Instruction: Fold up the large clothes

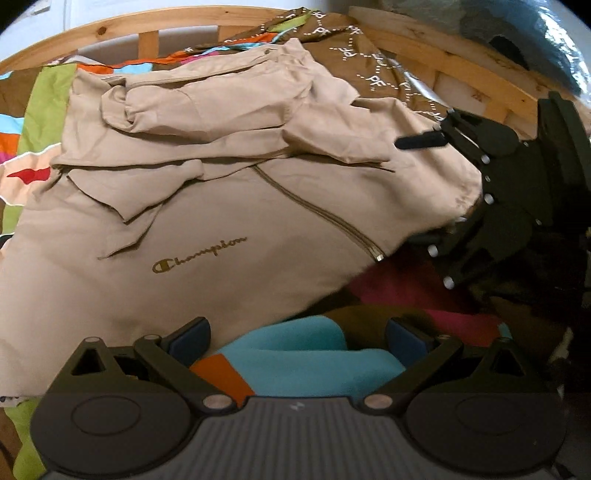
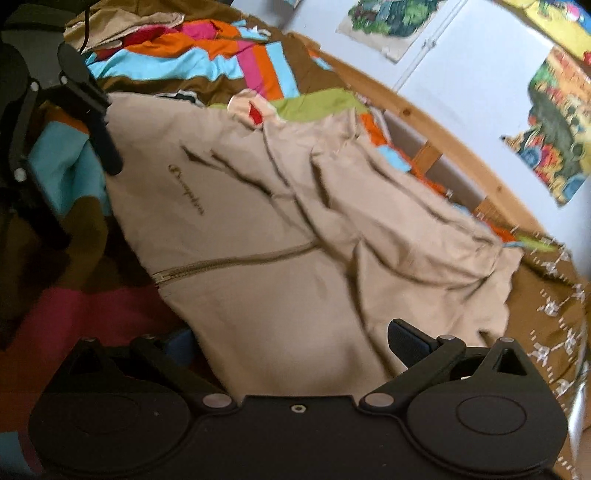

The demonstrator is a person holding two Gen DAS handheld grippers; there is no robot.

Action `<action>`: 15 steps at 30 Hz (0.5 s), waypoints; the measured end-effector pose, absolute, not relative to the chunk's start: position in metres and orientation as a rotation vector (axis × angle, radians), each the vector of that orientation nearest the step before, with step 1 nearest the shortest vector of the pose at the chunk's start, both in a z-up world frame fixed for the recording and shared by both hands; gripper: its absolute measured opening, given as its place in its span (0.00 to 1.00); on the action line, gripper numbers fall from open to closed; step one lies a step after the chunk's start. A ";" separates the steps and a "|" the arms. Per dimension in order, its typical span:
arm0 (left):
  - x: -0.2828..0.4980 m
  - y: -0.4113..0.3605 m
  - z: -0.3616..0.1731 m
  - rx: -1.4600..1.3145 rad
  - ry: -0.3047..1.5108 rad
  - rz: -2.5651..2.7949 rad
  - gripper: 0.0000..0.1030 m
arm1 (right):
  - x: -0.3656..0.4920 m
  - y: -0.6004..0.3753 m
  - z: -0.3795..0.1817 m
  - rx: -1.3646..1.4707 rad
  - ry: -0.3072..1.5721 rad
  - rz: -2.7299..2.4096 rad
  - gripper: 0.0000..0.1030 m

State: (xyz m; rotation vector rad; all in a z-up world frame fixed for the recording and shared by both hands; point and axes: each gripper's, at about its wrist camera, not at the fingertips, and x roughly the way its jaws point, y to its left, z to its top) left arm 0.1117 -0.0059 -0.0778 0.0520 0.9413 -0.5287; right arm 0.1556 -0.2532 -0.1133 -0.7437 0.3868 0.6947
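**One big tan jacket, halfway folded on the bed**

The tan jacket [image 1: 236, 206] lies spread out on the colourful striped blanket [image 1: 303, 362] on a bed with a wooden frame [image 1: 122, 33]. Its zipper [image 1: 332, 218] is on top and its arms are tucked in over the chest, most likely so that it makes a neat shape for the next fold.

The left gripper [image 1: 297, 338] hangs just past the jacket's bottom edge. Its two fingers are wide apart, with only blanket between them. The right gripper [image 2: 291, 339] is low over the jacket's edge. Its fingers are wide apart too, with the tan cloth lying between them but not pinched. It looks ready to grab that edge.

Count: one jacket, one blanket, two grippers, and three pictures [image 2: 557, 129] on the wall.
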 end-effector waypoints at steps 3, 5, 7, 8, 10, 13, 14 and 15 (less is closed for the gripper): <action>0.116 0.001 -0.070 0.022 0.951 -0.545 0.99 | 0.160 -0.258 -0.104 -0.696 0.367 0.682 0.99; 0.121 0.008 -0.062 -0.023 0.936 -0.533 0.99 | 0.166 -0.262 -0.098 -0.633 0.377 0.675 0.99; 0.126 0.016 -0.053 -0.068 0.908 -0.534 0.99 | 0.173 -0.268 -0.093 -0.553 0.395 0.668 0.98; 0.129 0.019 -0.048 -0.090 0.888 -0.547 0.99 | 0.178 -0.272 -0.090 -0.500 0.407 0.676 0.94; 0.134 0.018 -0.042 -0.087 0.864 -0.556 0.99 | 0.186 -0.275 -0.085 -0.429 0.418 0.689 0.88; 0.145 0.001 -0.042 0.009 0.871 -0.544 0.99 | 0.194 -0.274 -0.080 -0.389 0.409 0.687 0.77; 0.148 -0.007 -0.045 0.043 0.877 -0.534 0.99 | 0.196 -0.275 -0.079 -0.381 0.404 0.689 0.74; 0.151 -0.014 -0.049 0.075 0.884 -0.523 0.98 | 0.197 -0.275 -0.078 -0.375 0.400 0.689 0.73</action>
